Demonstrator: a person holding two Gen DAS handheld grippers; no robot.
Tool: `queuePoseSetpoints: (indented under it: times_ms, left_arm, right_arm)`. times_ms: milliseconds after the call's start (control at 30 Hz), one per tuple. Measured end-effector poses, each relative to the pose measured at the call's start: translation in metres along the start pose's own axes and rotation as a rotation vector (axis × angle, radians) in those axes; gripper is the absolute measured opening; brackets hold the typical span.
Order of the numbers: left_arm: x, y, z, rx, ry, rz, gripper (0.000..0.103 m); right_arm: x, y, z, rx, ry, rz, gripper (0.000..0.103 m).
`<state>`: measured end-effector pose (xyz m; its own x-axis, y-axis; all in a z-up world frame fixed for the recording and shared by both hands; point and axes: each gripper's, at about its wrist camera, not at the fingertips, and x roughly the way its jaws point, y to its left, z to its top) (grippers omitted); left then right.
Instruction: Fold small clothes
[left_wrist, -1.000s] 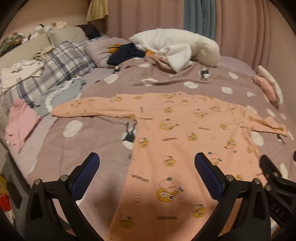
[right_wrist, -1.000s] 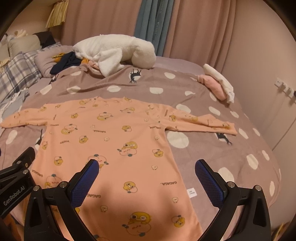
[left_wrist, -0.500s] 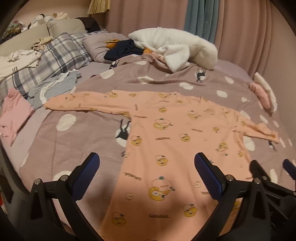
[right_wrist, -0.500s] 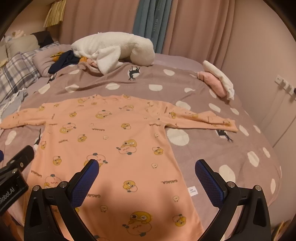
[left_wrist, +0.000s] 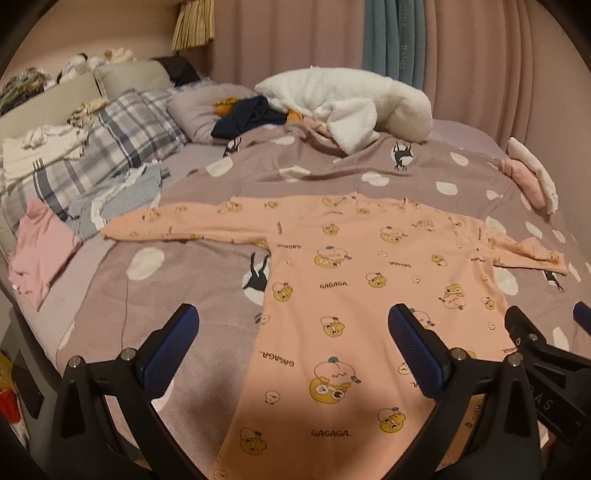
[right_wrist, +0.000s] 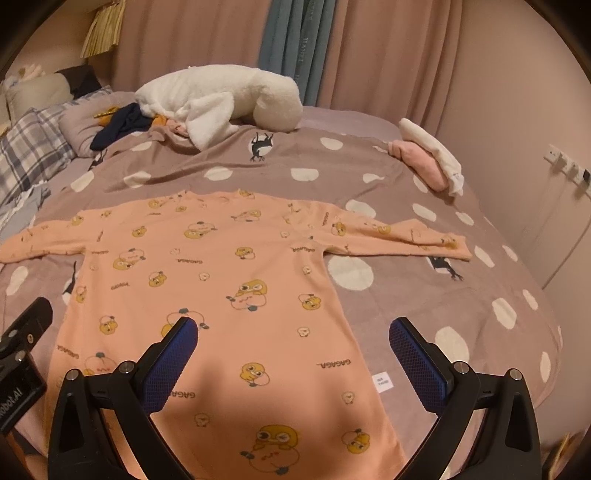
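A peach long-sleeved shirt (left_wrist: 354, 273) (right_wrist: 221, 280) printed with yellow cartoon ducks lies flat on the bed, both sleeves spread out sideways and its neck at the far side. My left gripper (left_wrist: 293, 332) hovers open above the shirt's left hem edge, holding nothing. My right gripper (right_wrist: 293, 345) hovers open over the shirt's lower right side, also empty. The right gripper's body shows at the right edge of the left wrist view, and the left gripper's body at the left edge of the right wrist view.
The bed has a mauve spotted cover (left_wrist: 177, 295) (right_wrist: 461, 295). A white plush blanket (left_wrist: 343, 99) (right_wrist: 218, 96) and dark clothes (left_wrist: 243, 114) lie at the far side. Plaid pillows (left_wrist: 110, 147), a pink garment (left_wrist: 40, 251) and grey cloth (left_wrist: 122, 195) lie left. Folded pink and white pieces (right_wrist: 432, 158) sit far right.
Both grippers have drawn back and risen slightly, so more of the shirt and bed is in view. The shirt has not moved and both stay open.
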<state>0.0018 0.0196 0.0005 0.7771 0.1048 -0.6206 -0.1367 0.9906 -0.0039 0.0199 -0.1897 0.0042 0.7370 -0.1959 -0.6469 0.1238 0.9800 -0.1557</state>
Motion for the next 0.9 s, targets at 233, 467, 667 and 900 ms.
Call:
queuePoseSetpoints:
  times_ms: [233, 467, 667, 900]
  left_arm:
    - [-0.0031, 0.0015, 0.0004, -0.025, 0.001, -0.03, 0.103]
    - [-0.0041, -0.0013, 0.0004, -0.015, -0.001, -0.022, 0.103]
    - [-0.0058, -0.0033, -0.0024, -0.002, -0.004, -0.025, 0.103]
    - [-0.0028, -0.0038, -0.003, -0.002, 0.027, -0.051, 0.103]
  right_arm:
    - [0.0014, 0.0033, -0.0004, -0.022, -0.01, -0.017, 0.103]
    - [0.0007, 0.0007, -0.0004, 0.001, -0.003, 0.023, 0.103]
    - [0.0022, 0.0017, -0.002, 0.013, 0.017, 0.067, 0.103]
    - [0.0033, 0.0091, -0.0034, -0.026, 0.029, 0.049, 0.103]
